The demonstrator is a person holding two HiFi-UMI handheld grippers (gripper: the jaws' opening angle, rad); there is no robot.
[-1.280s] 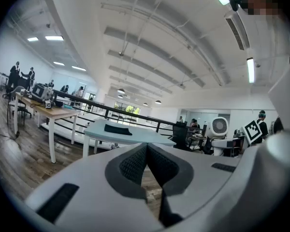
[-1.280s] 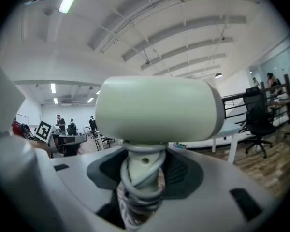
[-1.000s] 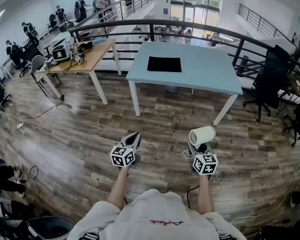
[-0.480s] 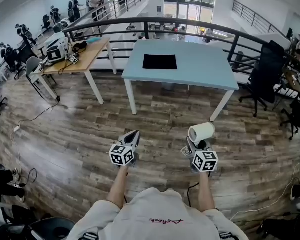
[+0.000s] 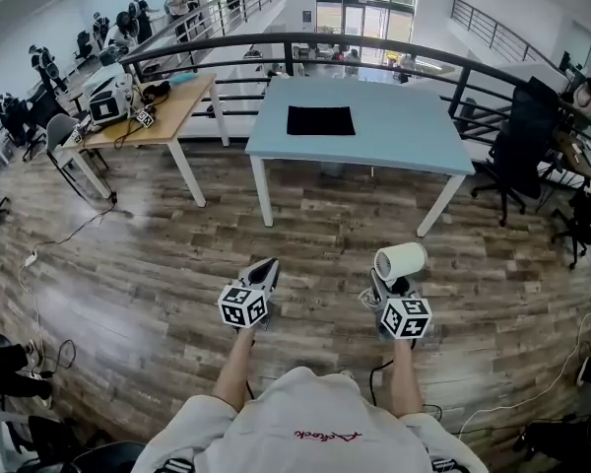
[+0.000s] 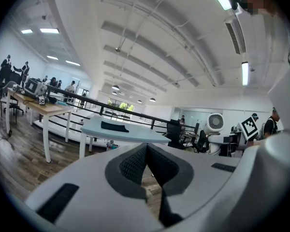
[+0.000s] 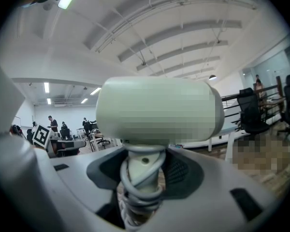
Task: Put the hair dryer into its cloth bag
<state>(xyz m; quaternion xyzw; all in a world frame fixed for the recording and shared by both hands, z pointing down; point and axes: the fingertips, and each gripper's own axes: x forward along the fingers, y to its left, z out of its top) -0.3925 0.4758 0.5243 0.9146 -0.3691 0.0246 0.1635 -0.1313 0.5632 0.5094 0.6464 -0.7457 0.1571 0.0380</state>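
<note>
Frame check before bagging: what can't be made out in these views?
- Flat black cloth bag on the light blue table: too small in the head view to show its opening, and edge-on in the left gripper view.
- White hair dryer: barrel blurred by a patch in the right gripper view. Its lower handle and cord end are hidden between the right gripper's jaws.
- Head view: the gripper hides the dryer's handle.

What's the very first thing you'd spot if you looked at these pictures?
The pale hair dryer stands up out of the right gripper, which is clamped on its cord-wrapped handle, low in the head view. Farther ahead, a black cloth bag lies flat on the light blue table. The left gripper beside it is shut and empty.
</note>
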